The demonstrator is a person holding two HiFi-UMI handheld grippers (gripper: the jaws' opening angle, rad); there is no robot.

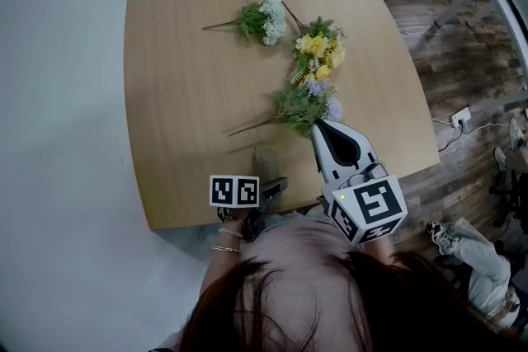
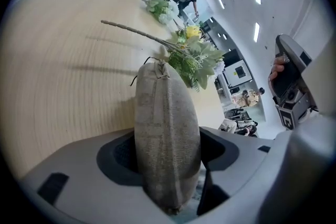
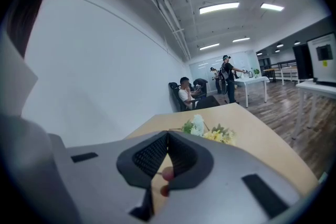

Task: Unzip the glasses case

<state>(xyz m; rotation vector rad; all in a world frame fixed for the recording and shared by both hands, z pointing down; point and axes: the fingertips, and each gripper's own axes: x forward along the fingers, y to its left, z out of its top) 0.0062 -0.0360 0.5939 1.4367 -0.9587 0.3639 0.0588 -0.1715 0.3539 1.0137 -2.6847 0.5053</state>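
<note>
A grey-beige fabric glasses case (image 2: 165, 128) stands on its edge between the jaws of my left gripper (image 2: 169, 152), whose pads press on both its sides. Its zipped seam (image 2: 156, 113) runs up the middle to a dark pull cord (image 2: 155, 62) at the far end. In the head view the case (image 1: 264, 160) lies at the near edge of the wooden table (image 1: 181, 95), with the left gripper (image 1: 266, 182) just behind it. My right gripper (image 1: 318, 128) hovers to the right of the case, pointing toward the flowers. Its jaws (image 3: 167, 136) meet at the tips with nothing held.
Artificial flowers lie across the table: a white bunch (image 1: 265, 16), a yellow bunch (image 1: 318, 47) and green sprigs (image 1: 302, 105) close beyond the case. A wall socket with cables (image 1: 460, 118) is on the floor at right. People stand far back in the room (image 3: 229, 78).
</note>
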